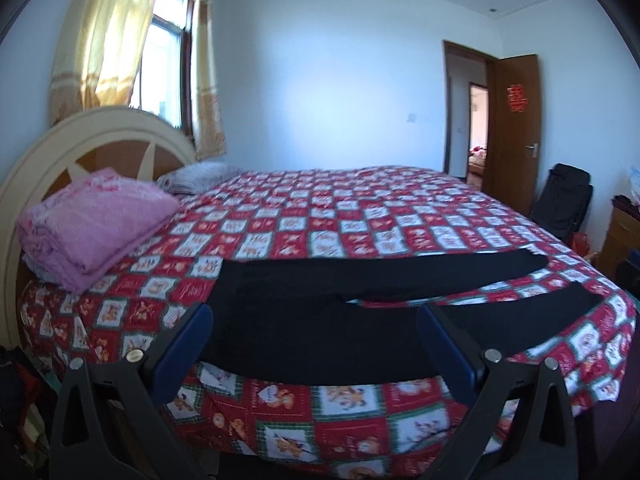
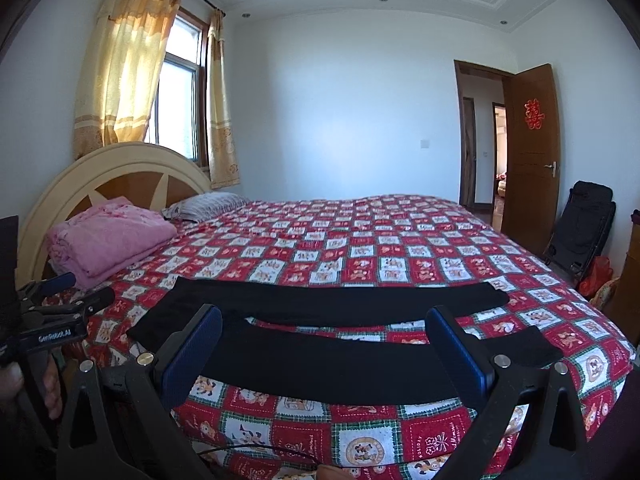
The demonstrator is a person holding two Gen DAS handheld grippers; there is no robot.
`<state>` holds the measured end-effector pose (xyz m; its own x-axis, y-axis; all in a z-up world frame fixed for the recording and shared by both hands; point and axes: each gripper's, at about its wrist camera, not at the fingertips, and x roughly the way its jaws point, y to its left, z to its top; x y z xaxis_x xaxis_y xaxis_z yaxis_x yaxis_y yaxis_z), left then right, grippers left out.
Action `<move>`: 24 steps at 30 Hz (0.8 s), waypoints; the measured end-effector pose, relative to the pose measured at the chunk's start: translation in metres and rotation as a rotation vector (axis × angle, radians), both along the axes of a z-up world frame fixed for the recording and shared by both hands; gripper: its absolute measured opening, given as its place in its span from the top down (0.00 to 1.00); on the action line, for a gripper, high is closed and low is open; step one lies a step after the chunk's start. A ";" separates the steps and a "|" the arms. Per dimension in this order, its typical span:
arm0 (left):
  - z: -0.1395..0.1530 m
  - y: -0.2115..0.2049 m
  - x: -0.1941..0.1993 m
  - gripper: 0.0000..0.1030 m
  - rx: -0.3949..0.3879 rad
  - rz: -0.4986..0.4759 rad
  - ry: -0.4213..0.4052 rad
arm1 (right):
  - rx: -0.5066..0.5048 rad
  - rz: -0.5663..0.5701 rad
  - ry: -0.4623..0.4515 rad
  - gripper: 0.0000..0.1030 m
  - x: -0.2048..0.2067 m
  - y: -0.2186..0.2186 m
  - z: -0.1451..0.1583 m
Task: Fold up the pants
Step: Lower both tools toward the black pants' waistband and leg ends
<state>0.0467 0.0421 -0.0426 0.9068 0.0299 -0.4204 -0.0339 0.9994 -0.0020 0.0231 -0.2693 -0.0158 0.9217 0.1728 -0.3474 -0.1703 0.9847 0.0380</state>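
The black pants (image 2: 320, 320) lie flat and unfolded along the near edge of the bed (image 2: 360, 236), waist toward nine o'clock, both legs running to three o'clock with a strip of quilt showing between them. The right gripper (image 2: 324, 354) hangs over the nearer leg with its tongs spread wide, gripping nothing; the left gripper (image 1: 316, 350) likewise gapes above the waist end. A folded pink blanket (image 2: 108, 240) sits at ten o'clock beside the headboard (image 2: 100, 172), well apart from the pants.
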 end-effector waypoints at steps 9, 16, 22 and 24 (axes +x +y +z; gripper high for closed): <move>-0.049 0.100 0.112 0.00 0.021 0.175 0.115 | 0.024 -0.016 0.190 0.01 0.056 -0.013 -0.065; -0.079 0.136 0.194 0.00 0.016 0.167 0.241 | 0.010 -0.045 0.281 0.14 0.079 -0.022 -0.103; -0.101 0.148 0.260 0.00 0.041 0.147 0.324 | 0.015 -0.090 0.359 0.24 0.103 -0.041 -0.124; -0.106 0.152 0.278 0.03 0.027 0.133 0.336 | 0.008 -0.110 0.367 0.24 0.110 -0.046 -0.127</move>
<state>0.3249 0.1942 -0.1485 0.7055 0.1535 -0.6919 -0.1582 0.9857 0.0573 0.1333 -0.3152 -0.1424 0.7494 0.0838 -0.6568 -0.0371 0.9957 0.0846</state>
